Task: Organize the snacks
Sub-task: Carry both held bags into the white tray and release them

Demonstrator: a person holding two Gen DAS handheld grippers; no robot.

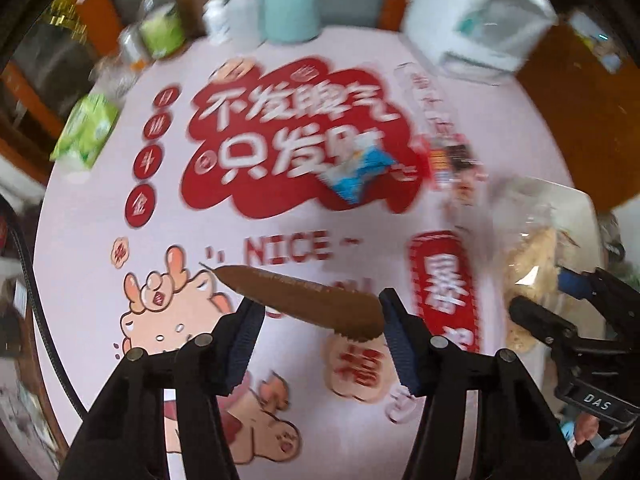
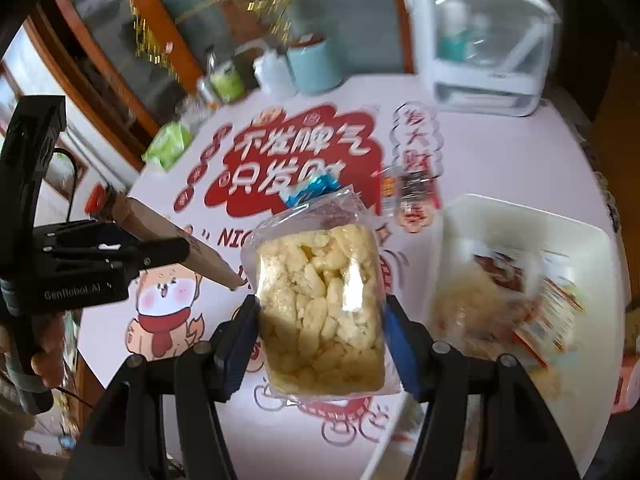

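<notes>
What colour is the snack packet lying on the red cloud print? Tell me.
Blue and white. The snack packet shows best in the left wrist view, though blurred.

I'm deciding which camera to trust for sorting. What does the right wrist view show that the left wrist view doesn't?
Only the right wrist view: the white rectangular plastic bin holding packets.

Only the left wrist view: nothing task-relevant.

Both: the left tool gripping a brown paper packet, the right tool gripping a clear bag of pale puffed snacks, and a blue foil packet on the table.

Home dining spot: cartoon tablecloth [image 1: 100,216], wooden cabinet [image 2: 132,76], condiment jars [image 1: 160,32].
</notes>
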